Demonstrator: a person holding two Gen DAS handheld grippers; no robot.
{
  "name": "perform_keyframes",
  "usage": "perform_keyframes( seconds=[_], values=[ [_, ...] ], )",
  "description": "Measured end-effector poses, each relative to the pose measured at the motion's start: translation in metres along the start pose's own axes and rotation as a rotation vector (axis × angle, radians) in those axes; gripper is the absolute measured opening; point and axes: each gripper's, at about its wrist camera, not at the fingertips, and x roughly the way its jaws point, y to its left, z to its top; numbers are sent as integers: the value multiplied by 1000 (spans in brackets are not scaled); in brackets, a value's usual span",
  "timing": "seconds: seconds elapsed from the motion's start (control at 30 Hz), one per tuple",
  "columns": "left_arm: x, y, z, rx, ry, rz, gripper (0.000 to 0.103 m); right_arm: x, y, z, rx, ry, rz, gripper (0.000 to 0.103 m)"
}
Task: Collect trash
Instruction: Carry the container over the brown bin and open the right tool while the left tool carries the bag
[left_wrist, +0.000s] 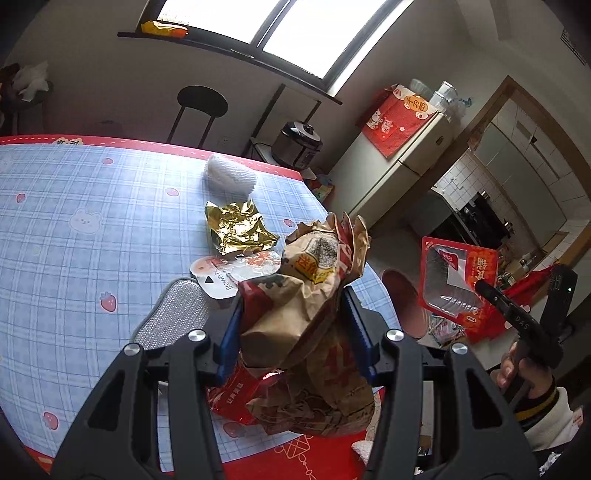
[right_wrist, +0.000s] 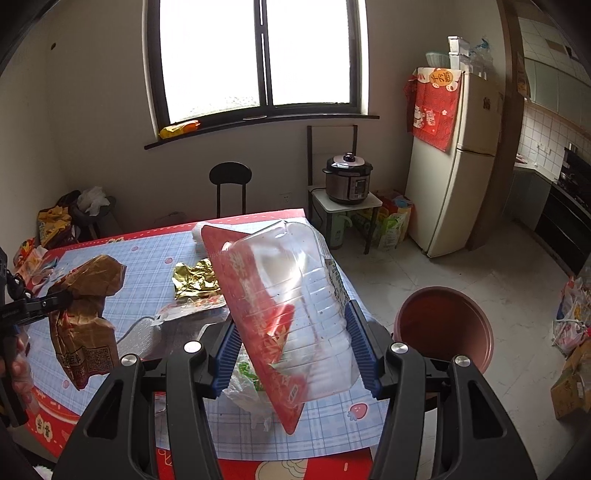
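My left gripper (left_wrist: 293, 325) is shut on a crumpled brown paper bag (left_wrist: 310, 295) with red print, held above the table; it also shows in the right wrist view (right_wrist: 85, 314). My right gripper (right_wrist: 295, 339) is shut on a clear plastic tray with a red rim (right_wrist: 288, 306), tilted, above the table's right edge; it also shows in the left wrist view (left_wrist: 456, 280). A brown round bin (right_wrist: 443, 328) stands on the floor right of the table. On the table lie a gold foil wrapper (left_wrist: 236, 232), a white foam net (left_wrist: 231, 179) and a white peel-off lid (left_wrist: 236, 273).
The table (left_wrist: 74, 221) has a blue checked cloth with a red border. A silver padded mat (left_wrist: 173, 314) lies by my left gripper. A crumpled plastic bag (right_wrist: 247, 384) lies under the tray. A chair, a rice cooker (right_wrist: 349, 181) and a fridge (right_wrist: 454, 162) stand beyond.
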Motion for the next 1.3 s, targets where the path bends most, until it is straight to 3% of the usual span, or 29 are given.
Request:
perform_keyframes(
  seconds=[0.3,0.6,0.8,0.97,1.3],
  values=[
    [23,-33,1,39,21,-18,52,-8,-69,-12,115,1,-83,54],
    [48,-90,1,32,-4,71,52,18,-156,-3,150,-15,-28,54],
    [76,-144,4,39,-16,125,52,45,-233,-4,192,16,-25,54],
    [105,-181,1,37,8,153,52,82,-285,-21,223,94,-26,54],
    [147,-228,-3,52,36,195,52,153,-323,-41,283,192,9,56]
  ],
)
